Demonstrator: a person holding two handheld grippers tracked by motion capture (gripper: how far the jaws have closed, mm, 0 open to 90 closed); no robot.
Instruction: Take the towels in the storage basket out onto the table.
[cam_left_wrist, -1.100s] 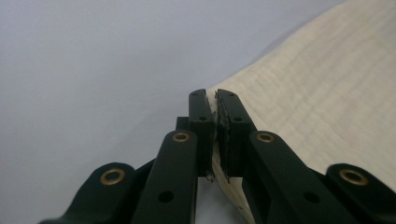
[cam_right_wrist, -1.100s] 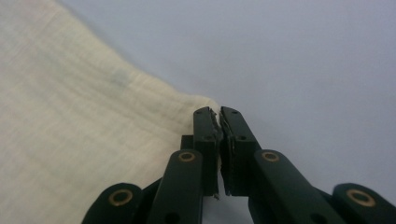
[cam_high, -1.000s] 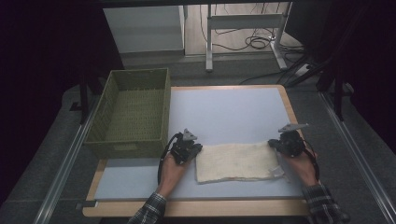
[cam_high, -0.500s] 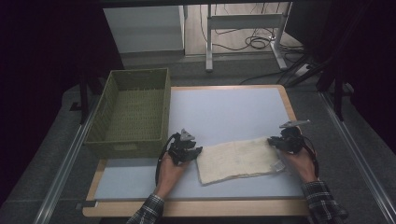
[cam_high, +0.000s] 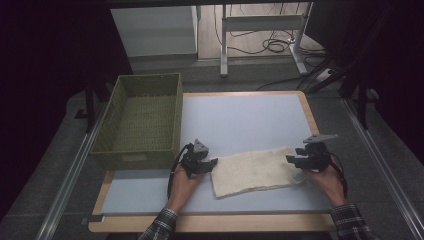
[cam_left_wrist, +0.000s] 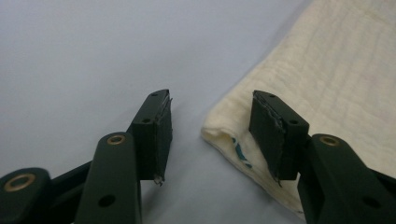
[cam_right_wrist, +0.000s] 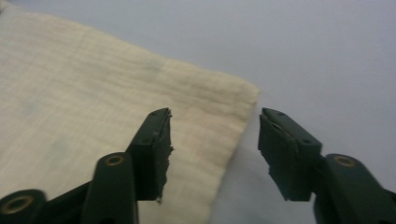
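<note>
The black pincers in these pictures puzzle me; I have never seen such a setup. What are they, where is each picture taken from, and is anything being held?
A person holds a hand tool with two black jaws in each hand: the left gripper and the right gripper. The high view looks down on the table from above. Each of the other two pictures comes from a camera riding on one gripper, looking along its jaws. On the table lie a folded cream cloth and a green basket. Both pairs of jaws have just been opening and stand apart at the cloth's two ends, so nothing is gripped.
</note>
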